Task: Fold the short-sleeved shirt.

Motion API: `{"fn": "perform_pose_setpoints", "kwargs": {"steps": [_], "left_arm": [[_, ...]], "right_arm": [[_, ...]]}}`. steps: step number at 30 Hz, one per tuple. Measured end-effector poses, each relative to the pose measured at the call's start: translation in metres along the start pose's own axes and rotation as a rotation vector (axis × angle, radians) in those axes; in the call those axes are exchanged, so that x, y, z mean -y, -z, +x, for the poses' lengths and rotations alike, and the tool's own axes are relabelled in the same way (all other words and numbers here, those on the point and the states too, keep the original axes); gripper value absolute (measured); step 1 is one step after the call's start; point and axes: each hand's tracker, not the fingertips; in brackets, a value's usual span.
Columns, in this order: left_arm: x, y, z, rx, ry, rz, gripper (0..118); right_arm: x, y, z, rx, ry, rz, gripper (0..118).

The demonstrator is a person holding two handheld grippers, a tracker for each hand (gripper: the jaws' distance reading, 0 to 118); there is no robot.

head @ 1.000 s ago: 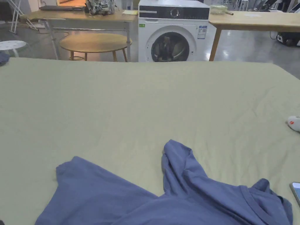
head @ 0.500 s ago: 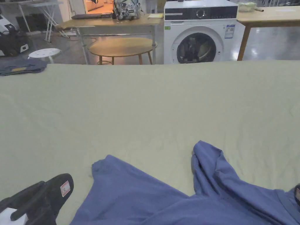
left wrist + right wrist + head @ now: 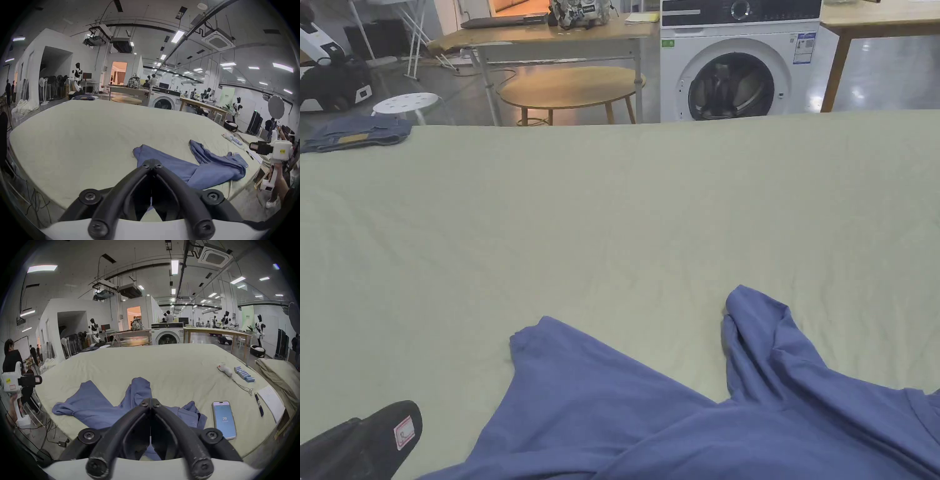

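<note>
Both grippers, left gripper (image 3: 151,163) and right gripper (image 3: 151,402), hang clenched and empty just short of the crumpled shirt (image 3: 687,412); the left has edged in, so folding hasn't begun.

**Object count, shirt-folding scene on a covered work surface**

One blue short-sleeved shirt (image 3: 700,419) lies on one pale green sheet (image 3: 612,212). Two grippers: one left gripper (image 3: 151,164) and one right gripper (image 3: 150,403), each with two jaws standing closed, tips together. On the sheet: one phone (image 3: 224,419), one white corded device (image 3: 225,370), one row of small blue pieces (image 3: 244,374) whose number cannot be told, one sheet of paper (image 3: 270,400), one dark pen-like item (image 3: 259,404). Beyond: one washing machine (image 3: 740,59), one round wooden table (image 3: 572,87), one white stool (image 3: 405,104), one folded dark blue garment (image 3: 359,132).
</note>
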Motion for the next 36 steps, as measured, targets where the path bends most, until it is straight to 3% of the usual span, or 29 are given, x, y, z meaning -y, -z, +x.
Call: {"fn": "perform_pose_setpoints", "kwargs": {"steps": [14,15,17,18,19,26,30,32,33,36], "left_arm": [[0.01,0.011,0.008,0.047,-0.001,-0.014,2],[0.011,0.013,0.007,0.04,-0.009,-0.022,18],[0.016,0.018,0.003,0.011,-0.026,-0.051,62],[0.019,0.021,-0.002,-0.006,-0.033,-0.062,71],[0.023,0.023,-0.006,-0.02,-0.037,-0.079,72],[0.058,0.058,-0.028,-0.078,0.011,-0.255,72],[0.082,0.083,-0.048,-0.071,-0.12,-0.356,72],[0.089,0.085,-0.045,-0.084,-0.116,-0.363,55],[0.086,0.082,-0.04,-0.146,-0.041,-0.344,46],[0.084,0.088,-0.034,-0.056,-0.04,-0.388,5]], "right_arm": [[0.014,-0.004,0.01,0.025,0.017,-0.006,0],[0.014,-0.004,0.011,0.022,0.018,-0.01,0],[0.017,-0.003,0.011,0.017,0.02,-0.015,0],[0.019,-0.003,0.011,0.012,0.022,-0.018,0],[0.02,-0.001,0.011,0.008,0.023,-0.024,0],[0.029,0.008,0.01,-0.015,0.047,-0.06,0],[0.031,0.011,0.009,-0.008,0.039,-0.084,0],[0.032,0.014,0.01,-0.004,0.026,-0.099,0],[0.031,0.017,0.01,-0.005,0.018,-0.107,0],[0.017,0.036,0.01,-0.033,-0.025,-0.124,0]]}}
